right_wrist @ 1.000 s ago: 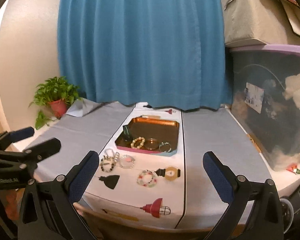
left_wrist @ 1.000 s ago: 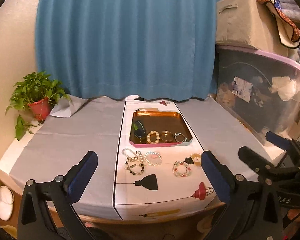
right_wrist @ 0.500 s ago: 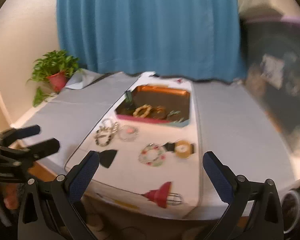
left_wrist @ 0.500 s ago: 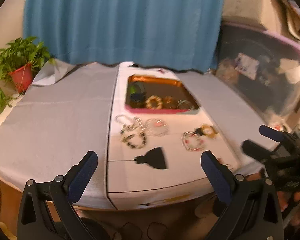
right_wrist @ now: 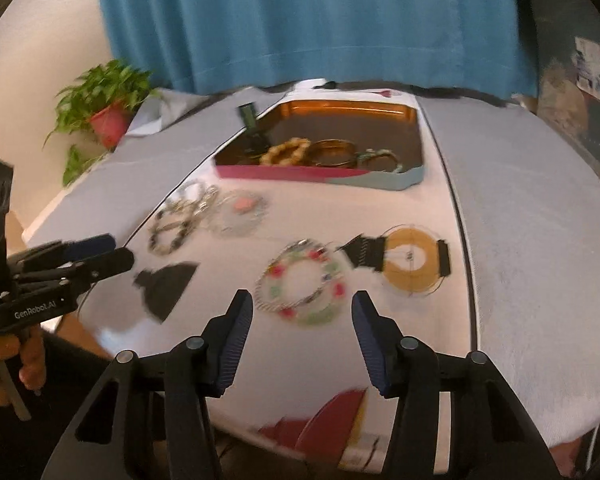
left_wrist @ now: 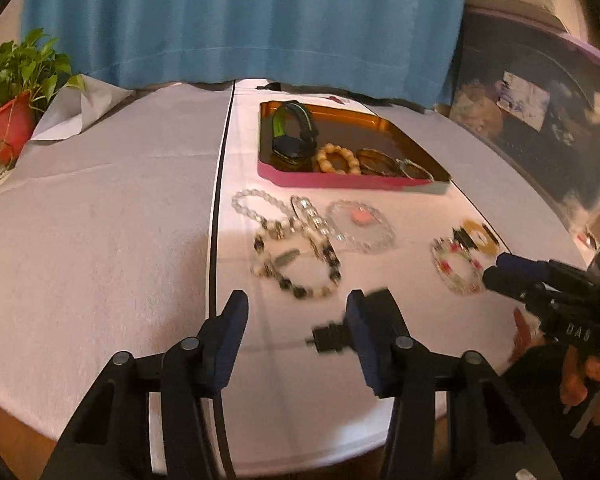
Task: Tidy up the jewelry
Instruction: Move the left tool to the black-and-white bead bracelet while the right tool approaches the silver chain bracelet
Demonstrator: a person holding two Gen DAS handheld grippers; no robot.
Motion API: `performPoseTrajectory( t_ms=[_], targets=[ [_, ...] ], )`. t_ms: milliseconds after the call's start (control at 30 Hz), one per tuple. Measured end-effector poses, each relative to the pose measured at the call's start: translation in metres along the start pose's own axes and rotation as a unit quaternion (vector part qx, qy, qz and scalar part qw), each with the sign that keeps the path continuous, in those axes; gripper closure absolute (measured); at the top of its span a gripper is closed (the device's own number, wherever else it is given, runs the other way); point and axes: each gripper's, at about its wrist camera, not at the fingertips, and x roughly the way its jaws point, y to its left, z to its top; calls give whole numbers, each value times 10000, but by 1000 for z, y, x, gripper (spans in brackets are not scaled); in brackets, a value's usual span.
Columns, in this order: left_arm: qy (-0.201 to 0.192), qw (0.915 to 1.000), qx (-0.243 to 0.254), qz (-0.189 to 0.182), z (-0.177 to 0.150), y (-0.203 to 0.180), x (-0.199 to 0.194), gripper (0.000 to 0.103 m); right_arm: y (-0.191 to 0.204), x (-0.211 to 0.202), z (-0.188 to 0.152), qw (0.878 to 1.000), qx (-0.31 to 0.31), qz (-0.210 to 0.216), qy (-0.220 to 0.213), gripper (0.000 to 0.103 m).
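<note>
The left gripper (left_wrist: 296,312) is held released low in the frame, below a black-and-white beaded bracelet (left_wrist: 296,264). The right gripper (right_wrist: 302,312) is likewise spread, just under a multicoloured bracelet (right_wrist: 304,284). Further bracelets are seen in the tray (left_wrist: 352,180) on the worktop (left_wrist: 100,220) above centre.

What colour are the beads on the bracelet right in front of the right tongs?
The bracelet has red and green beads mixed with clear ones. The right wrist view shows it best.
</note>
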Motion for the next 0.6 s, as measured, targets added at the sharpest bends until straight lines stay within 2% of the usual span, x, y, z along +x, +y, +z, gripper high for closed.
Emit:
performPoseTrajectory(
  t_ms=[67,100,133,200,267,367,433,600],
  targets=[
    [48,9999,66,80,8,3,12,57,-11,6,6,9999,164,-44,-32,67],
    [100,9998,101,126,12,4,18,57,-13,9,7,9998,150,-125,-23,77],
    [169,9997,119,162,15,5,25,57,-15,13,7,9997,131,-194,19,83],
    [327,9993,36,191,19,9,38,60,-17,22,8,9995,112,-245,151,83],
    [289,9994,20,210,21,10,40,66,-11,23,9,9993,-74,-350,115,84],
    [223,9983,265,461,18,6,42,79,-4,25,10,9982,-393,-442,68,84],
    [210,9984,333,405,17,4,42,87,-4,26,11,9979,-468,-438,54,85],
    [232,9990,277,255,15,7,37,93,-7,19,10,9991,-298,-292,-95,87]
  ],
)
